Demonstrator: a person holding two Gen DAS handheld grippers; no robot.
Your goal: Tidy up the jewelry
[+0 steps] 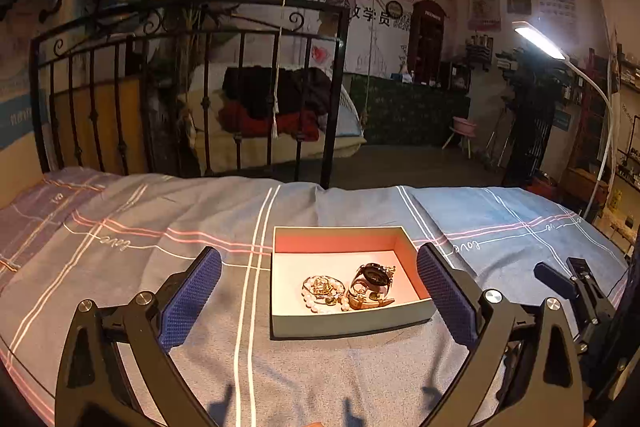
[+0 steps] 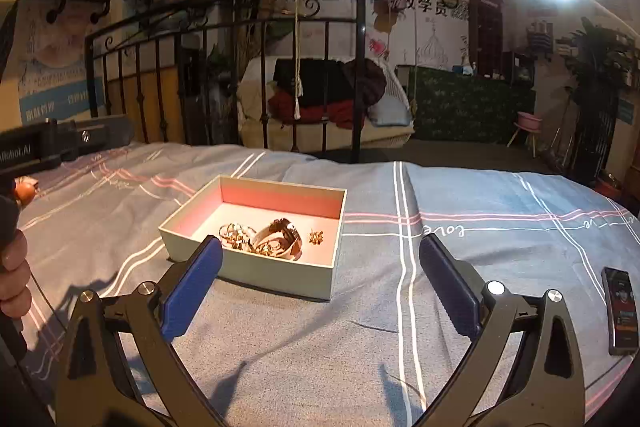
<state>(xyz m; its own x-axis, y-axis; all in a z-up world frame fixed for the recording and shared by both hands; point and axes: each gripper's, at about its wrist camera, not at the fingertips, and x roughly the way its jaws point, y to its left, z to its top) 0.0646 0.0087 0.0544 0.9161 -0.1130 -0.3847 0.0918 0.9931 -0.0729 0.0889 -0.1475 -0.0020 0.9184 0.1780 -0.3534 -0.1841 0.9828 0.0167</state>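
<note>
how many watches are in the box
1 that I can make out: a dark-faced watch in the box, right of the pearl bracelet. The tangled pile may hide more.

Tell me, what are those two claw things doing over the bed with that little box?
A person is tidying jewelry with a claw tool in each hand. The box sits on the striped bedcover with its lid off. Inside are a watch, a pearl bracelet and a small gold piece. The left gripper and the right gripper are both wide open and holding nothing. No jewelry shows loose on the cover, so it looks like everything is in the box.
</note>
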